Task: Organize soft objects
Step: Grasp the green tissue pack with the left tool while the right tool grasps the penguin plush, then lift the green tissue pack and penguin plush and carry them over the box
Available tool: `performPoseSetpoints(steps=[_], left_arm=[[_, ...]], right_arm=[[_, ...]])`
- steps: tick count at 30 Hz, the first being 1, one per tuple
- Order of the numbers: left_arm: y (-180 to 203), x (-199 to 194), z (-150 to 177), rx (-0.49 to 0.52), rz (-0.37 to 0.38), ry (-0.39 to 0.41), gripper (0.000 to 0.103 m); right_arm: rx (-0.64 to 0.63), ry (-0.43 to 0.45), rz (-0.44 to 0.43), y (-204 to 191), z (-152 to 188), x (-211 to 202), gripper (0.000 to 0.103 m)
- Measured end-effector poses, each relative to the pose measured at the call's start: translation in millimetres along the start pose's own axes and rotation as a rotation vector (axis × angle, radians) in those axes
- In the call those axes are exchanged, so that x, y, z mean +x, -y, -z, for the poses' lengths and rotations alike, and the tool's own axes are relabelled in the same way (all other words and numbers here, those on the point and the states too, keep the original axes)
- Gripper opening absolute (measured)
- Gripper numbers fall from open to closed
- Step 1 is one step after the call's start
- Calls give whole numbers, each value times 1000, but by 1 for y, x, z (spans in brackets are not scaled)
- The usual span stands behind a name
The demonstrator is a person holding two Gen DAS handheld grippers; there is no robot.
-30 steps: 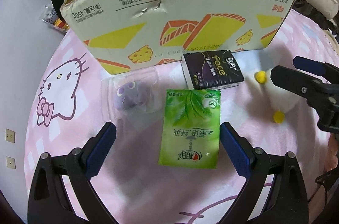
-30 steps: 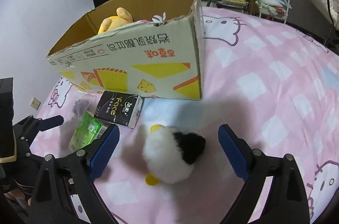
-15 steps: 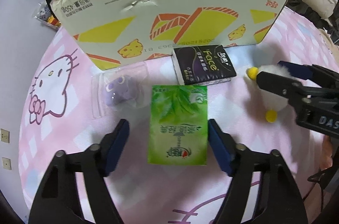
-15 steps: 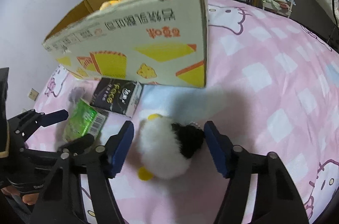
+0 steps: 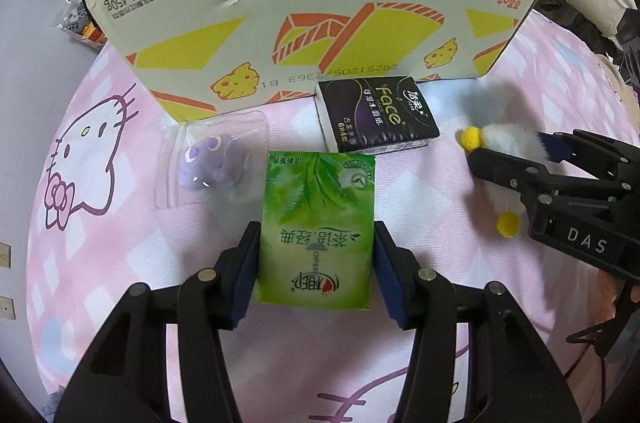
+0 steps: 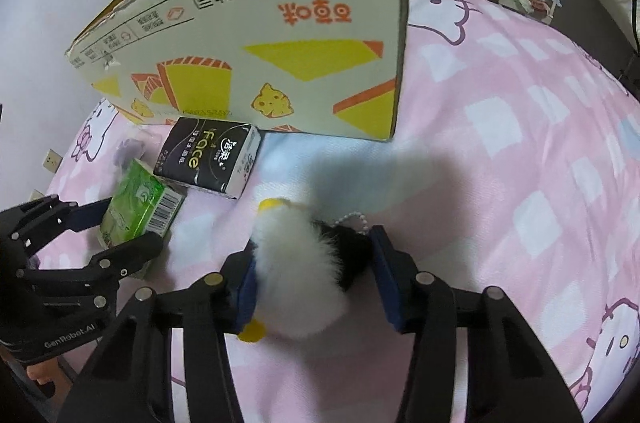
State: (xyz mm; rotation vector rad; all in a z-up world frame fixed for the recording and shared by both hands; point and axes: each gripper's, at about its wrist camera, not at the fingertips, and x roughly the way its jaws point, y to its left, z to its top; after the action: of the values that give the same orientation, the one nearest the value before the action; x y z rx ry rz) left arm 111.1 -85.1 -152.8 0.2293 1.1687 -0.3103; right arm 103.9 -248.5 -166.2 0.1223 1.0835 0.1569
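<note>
We see our left gripper [image 5: 316, 263] clamping the green tissue pack [image 5: 318, 227] on the pink bedspread [image 6: 520, 151], while our right gripper [image 6: 312, 279] squeezes the fluffy penguin toy [image 6: 296, 271] (both lie before the cardboard box [image 5: 312, 23]).

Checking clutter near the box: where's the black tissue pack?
On the bed, the black tissue pack lies against the box front, between the green pack and the plush.

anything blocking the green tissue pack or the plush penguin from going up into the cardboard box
Mainly the near wall of the cardboard box: both must be lifted over it. The black tissue pack lies between the green tissue pack and that wall. Nothing visible lies between the plush penguin and it.
</note>
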Motion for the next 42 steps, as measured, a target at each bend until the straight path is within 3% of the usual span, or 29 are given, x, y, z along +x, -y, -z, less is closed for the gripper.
performPoseSetpoints(steps=[12,21,33,42], left_arm=[[-9,-22,7,-32,-3,50,52],[-18,-59,14,-85,-21,149,52],[-20,-135,23,-102,-94,443,52],[-24,-189,18,-106,-138,647,52]], right_arm=[[-58,55,24,-13,1,-8,46],[-115,197,48,-26,0,-40,46],[-151,458,8,-41,-7,-111,46],[-118,618,31,-43,-18,-148,46]])
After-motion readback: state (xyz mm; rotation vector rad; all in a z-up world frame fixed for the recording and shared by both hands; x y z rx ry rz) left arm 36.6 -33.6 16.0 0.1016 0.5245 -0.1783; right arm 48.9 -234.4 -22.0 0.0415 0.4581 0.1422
